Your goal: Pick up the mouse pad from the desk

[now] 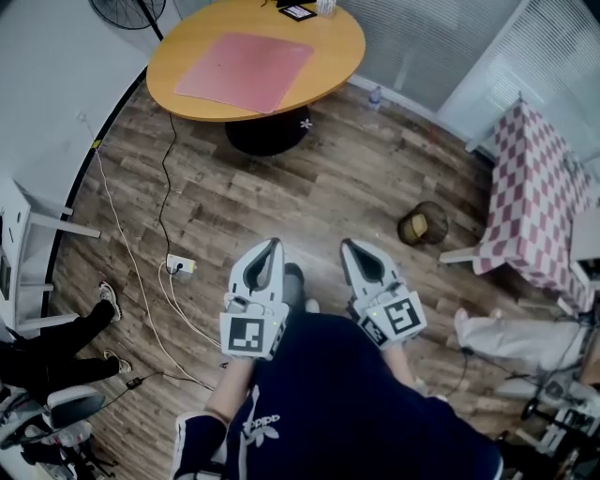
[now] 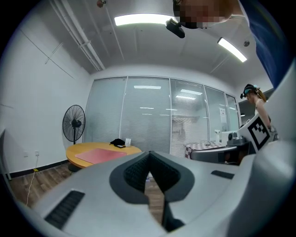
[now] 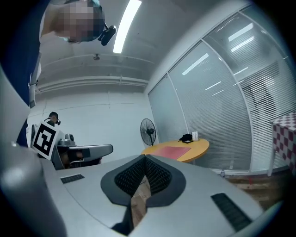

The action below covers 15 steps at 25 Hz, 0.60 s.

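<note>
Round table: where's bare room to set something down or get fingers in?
Bare wood on the table right of the mouse pad, and a narrower strip between pad and left rim. Crowded only at the far edge, where small items sit.

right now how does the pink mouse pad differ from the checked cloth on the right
The mouse pad is plain pink; the checked cloth is red and white squares. The mouse pad lies flat on the round wooden desk; the checked cloth drapes down over its table's edge. The mouse pad sits at the top of the head view, the checked cloth at its right. Both are reddish sheets.
</note>
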Available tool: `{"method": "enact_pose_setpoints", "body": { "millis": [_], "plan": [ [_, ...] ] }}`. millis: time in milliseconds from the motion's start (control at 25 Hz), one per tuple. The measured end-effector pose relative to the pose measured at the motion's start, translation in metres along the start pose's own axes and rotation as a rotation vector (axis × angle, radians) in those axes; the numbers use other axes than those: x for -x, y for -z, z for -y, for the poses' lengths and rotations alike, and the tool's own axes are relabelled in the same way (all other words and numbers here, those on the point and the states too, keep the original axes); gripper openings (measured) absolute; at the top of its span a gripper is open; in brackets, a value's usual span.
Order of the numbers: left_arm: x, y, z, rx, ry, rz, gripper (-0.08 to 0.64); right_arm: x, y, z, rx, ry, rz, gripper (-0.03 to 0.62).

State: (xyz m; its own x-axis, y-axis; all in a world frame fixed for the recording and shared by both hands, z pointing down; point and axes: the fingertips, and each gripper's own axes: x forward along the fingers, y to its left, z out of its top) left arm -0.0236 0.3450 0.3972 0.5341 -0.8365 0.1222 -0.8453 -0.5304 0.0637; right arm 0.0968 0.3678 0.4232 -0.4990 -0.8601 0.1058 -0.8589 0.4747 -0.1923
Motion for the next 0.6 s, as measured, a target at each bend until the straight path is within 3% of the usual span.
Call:
{"method": "enact_pose_setpoints", "body": {
  "millis": [360, 600],
  "plan": [
    [-0.069, -0.026, -0.053, -0.007, 0.012, -0.003, 0.003, -0.077, -0.032, 0.04, 0.04, 0.04, -0.012, 0.002],
    [-0.1, -0.048, -0.102, -0.016, -0.031, 0.01, 0.003, -0.134, -0.05, 0.053, 0.053, 0.029, 0.0, 0.002]
  ]
}}
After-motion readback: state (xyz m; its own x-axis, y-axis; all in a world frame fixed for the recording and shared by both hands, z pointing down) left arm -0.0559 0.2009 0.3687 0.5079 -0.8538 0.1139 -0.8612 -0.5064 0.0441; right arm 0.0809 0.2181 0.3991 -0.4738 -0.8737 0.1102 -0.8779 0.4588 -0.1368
